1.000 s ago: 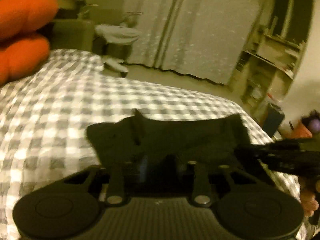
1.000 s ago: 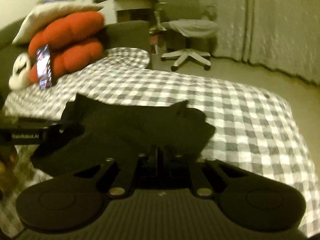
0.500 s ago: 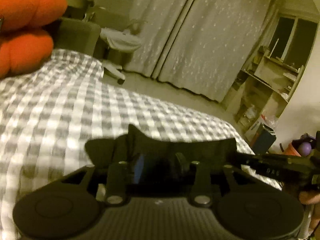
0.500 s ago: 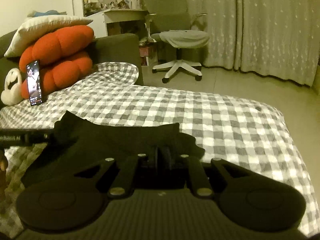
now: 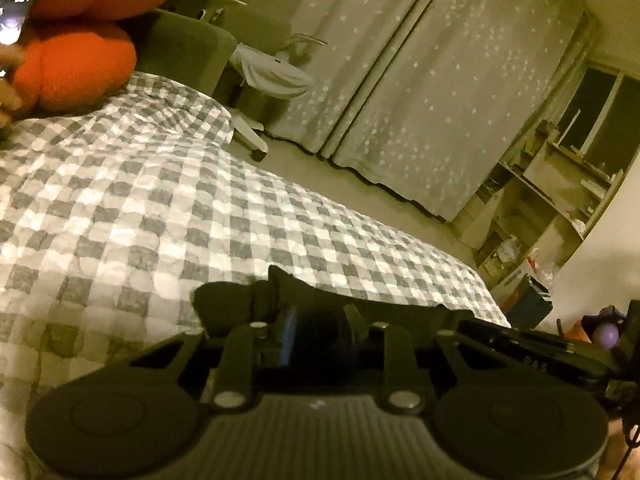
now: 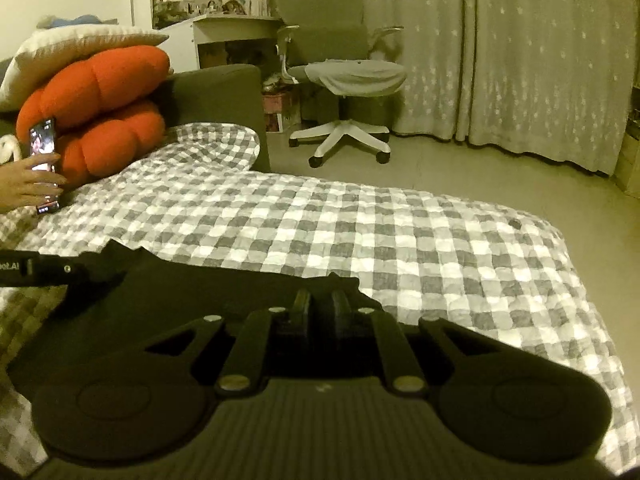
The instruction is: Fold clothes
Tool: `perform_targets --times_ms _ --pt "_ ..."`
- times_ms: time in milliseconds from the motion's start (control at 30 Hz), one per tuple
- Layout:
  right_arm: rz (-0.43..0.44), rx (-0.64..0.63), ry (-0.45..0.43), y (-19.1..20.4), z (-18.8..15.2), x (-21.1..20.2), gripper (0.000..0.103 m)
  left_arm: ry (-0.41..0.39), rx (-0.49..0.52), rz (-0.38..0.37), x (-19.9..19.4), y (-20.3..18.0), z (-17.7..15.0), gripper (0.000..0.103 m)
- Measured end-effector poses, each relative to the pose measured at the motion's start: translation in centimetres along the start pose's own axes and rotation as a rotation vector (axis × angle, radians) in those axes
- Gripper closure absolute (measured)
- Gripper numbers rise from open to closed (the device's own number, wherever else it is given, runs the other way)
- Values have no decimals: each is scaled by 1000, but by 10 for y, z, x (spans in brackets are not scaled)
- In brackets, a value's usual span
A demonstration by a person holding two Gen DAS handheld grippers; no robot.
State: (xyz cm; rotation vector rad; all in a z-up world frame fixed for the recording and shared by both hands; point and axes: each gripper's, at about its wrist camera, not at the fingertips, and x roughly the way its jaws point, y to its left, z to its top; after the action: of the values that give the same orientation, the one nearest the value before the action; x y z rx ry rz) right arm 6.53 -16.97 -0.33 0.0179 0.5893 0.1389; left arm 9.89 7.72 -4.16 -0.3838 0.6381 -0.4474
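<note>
Where fingers (image 6: 304, 304) meet, black garment (image 6: 192, 292) pinched

Black garment (image 6: 180, 304) on a checked bedspread (image 6: 400, 240), seen over the right gripper (image 6: 320, 306)

The right gripper's two fingers stand a little apart at the garment's near edge, cloth dark around them. The other gripper (image 6: 44, 270) reaches in from the left at the garment's far corner. Behind, a hand (image 6: 28, 186) holds a lit phone (image 6: 44, 164) against orange cushions (image 6: 100, 112); an office chair (image 6: 340, 80) stands before curtains (image 6: 520, 60).

Light: dim, yellowish, brightest on the checked bedspread (image 6: 360, 220).
Blur: soft in left view.
Edges: fisheye-bent, dark corners.
</note>
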Motion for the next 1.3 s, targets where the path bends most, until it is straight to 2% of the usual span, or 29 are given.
perform_targets --times_ms 67,133,200,333,433,500,533,567,633,767,967,1033,1067,1100,1200,1300 --pt "14 21 -18 -2 2 -7 83 -9 5 6 -4 -2 1 75" --pt "12 17 -27 -1 3 -14 82 -16 18 11 -6 -4 1 72" --pt "17 -1 4 2 0 -11 82 -13 27 21 -4 -4 0 72" --pt "21 -5 35 2 -2 -6 84 0 19 36 -1 0 -1 77" --pt "21 18 33 -3 -2 -2 84 -7 -30 22 -7 6 2 77" --pt "12 12 24 -1 -1 -5 84 -13 -46 13 -13 5 3 71" --pt "4 2 18 1 -1 -8 81 -19 -39 20 -18 3 4 64" --pt "-6 -4 7 2 0 -12 78 -24 -35 20 -22 2 3 64" --pt "2 10 -14 1 1 -20 78 -30 -29 17 -29 0 1 64" --pt "61 23 -19 3 -3 -35 78 -22 6 1 -36 -10 -6 64" --pt "135 -47 42 26 -17 -41 78 6 116 -12 -32 -37 -22 64" --pt "151 -68 63 33 -18 -39 77 27 138 5 -27 -41 -26 64" --pt "153 -79 74 36 -19 -37 71 42 149 21 -23 -42 -29 64" --pt "143 -78 91 36 -20 -34 67 52 155 33 -20 -43 -31 64" --pt "146 -60 107 32 -20 -31 68 48 141 43 -21 -43 -30 64" --pt "148 -60 76 33 -19 -38 67 34 139 36 -26 -46 -30 64"
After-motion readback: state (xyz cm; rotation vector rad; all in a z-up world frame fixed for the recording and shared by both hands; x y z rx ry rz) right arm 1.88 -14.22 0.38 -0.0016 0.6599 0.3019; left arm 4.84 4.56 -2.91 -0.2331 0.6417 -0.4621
